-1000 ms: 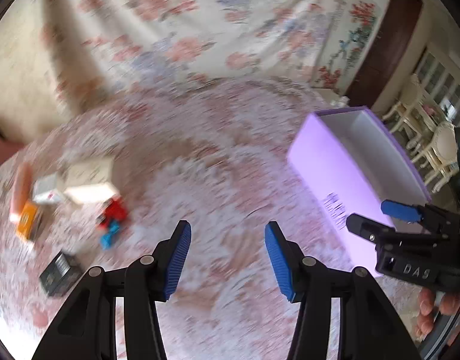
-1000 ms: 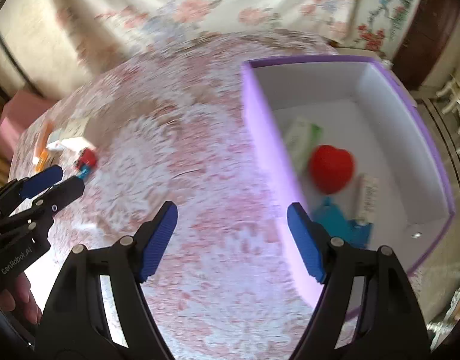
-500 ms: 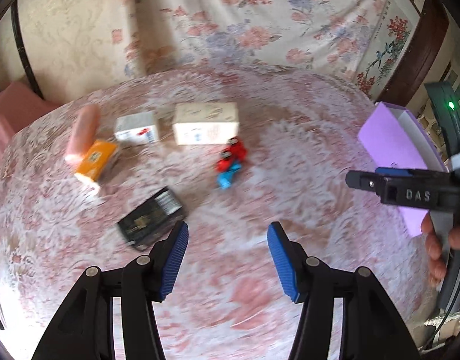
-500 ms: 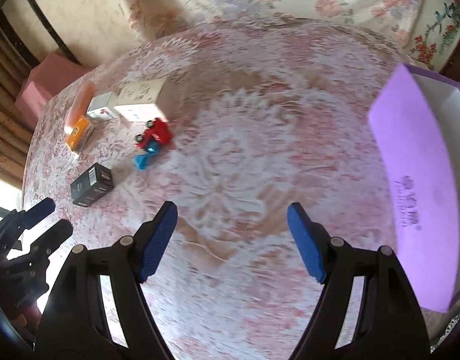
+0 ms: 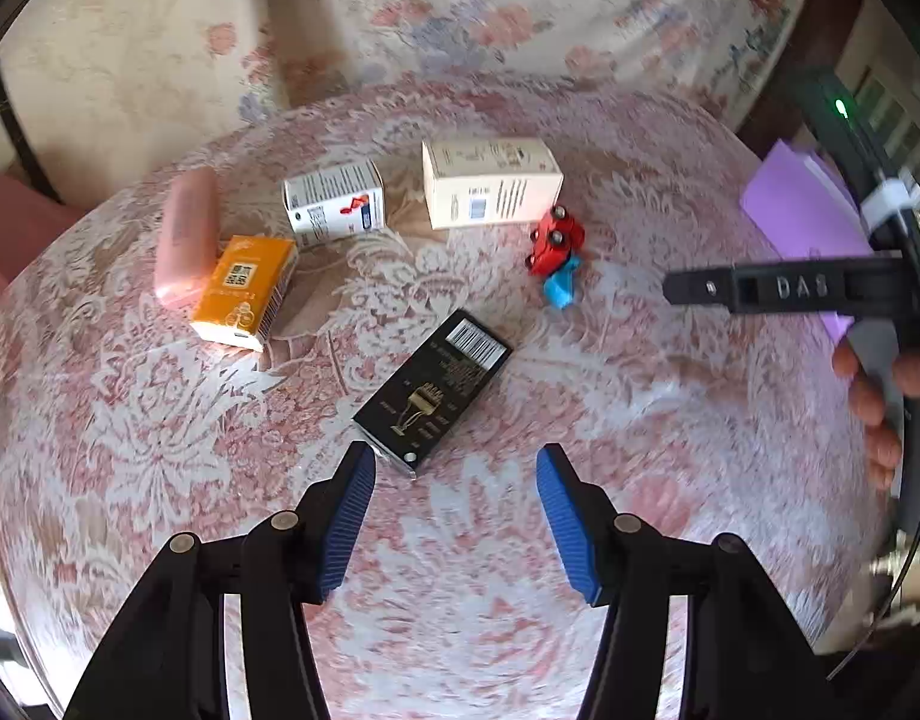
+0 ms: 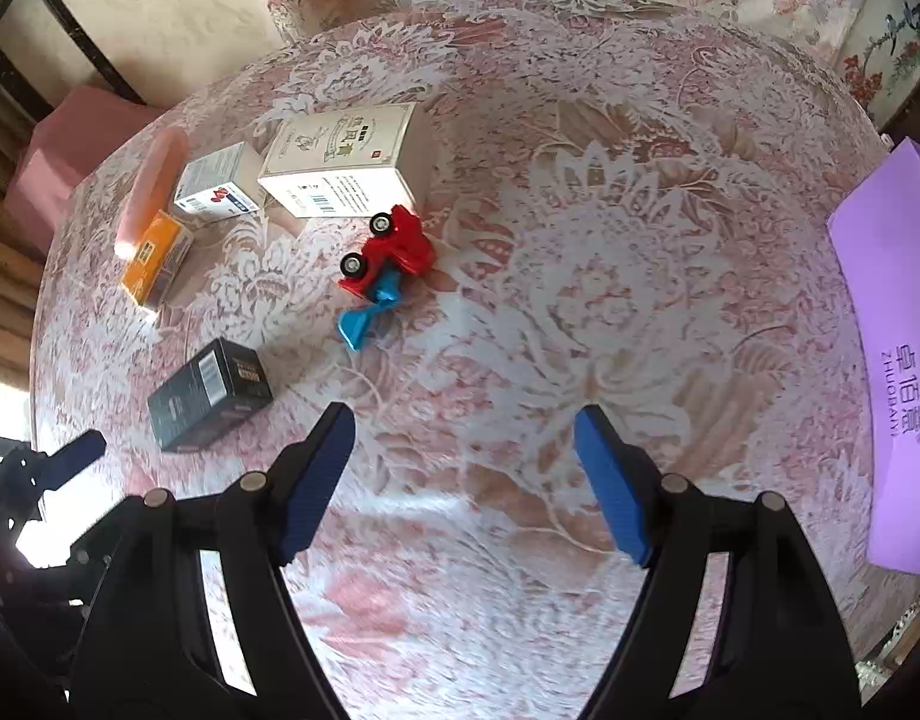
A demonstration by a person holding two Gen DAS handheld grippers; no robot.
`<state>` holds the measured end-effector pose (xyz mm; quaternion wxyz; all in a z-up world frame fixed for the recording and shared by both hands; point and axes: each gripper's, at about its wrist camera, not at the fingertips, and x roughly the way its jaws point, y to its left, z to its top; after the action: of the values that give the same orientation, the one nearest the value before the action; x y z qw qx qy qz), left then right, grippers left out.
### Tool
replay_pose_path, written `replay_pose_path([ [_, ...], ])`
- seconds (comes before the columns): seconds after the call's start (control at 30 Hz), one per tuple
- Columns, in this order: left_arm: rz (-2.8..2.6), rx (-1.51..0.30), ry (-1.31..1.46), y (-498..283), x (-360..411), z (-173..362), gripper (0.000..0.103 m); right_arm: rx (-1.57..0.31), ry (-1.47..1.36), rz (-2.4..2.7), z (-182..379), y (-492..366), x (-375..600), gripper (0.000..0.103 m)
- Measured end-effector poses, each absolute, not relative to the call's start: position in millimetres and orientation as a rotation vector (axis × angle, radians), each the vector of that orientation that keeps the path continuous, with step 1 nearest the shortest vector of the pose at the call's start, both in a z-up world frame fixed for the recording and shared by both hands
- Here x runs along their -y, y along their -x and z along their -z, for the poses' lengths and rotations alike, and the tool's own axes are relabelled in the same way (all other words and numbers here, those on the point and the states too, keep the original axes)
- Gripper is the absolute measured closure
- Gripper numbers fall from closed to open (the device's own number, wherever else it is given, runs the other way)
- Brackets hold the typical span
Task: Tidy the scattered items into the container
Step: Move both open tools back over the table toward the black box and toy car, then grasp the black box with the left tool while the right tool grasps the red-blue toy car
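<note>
Left wrist view: left tongs [image 5: 453, 510] spread wide, nothing between the blue pads, poised just short of the black carton [image 5: 434, 389] at frame centre, near corner almost level with the left pad. Swung over in the last second from facing the purple box; carton now far larger in frame and straight ahead, no longer lower left.

Beyond it, upper middle of the frame: red toy car [image 5: 554, 239] tipped wheels-up against a small blue toy [image 5: 560, 288], then a cream carton [image 5: 491, 183] and a white medicine box [image 5: 333, 203]. Left of frame: orange carton [image 5: 243, 291] touching a pink case [image 5: 183, 237]. All on the lace tabletop [image 5: 670, 420], none in the container. Purple box [image 5: 802, 216] reduced to a sliver at the right edge, behind the right tongs [image 5: 688, 288] seen side-on.

Right wrist view: right tongs [image 6: 463, 480] likewise wide apart and empty, turned away from the box interior toward the same scatter; red car and blue toy upper middle, black carton lower left, purple outer wall at far right, inside hidden.

Judgement: both tools back over the loose pile, so another pickup likely; black carton the probable target for the left, red car perhaps for the right.
</note>
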<state>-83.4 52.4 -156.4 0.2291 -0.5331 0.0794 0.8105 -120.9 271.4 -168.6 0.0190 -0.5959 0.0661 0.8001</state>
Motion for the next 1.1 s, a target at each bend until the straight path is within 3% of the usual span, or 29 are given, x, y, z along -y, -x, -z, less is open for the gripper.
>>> replay_pose_path([
  [0.47,-2.024,-0.313,1.450,116.4,-43.6,191.5,0.046,-0.217,1.812,-2.396,191.2,150.3,-246.2,0.025],
  [1.1,-1.938,-0.293,1.484,137.2,-57.2,213.0,0.046,-0.266,1.803,-2.302,214.8,193.3,-238.9,0.025],
])
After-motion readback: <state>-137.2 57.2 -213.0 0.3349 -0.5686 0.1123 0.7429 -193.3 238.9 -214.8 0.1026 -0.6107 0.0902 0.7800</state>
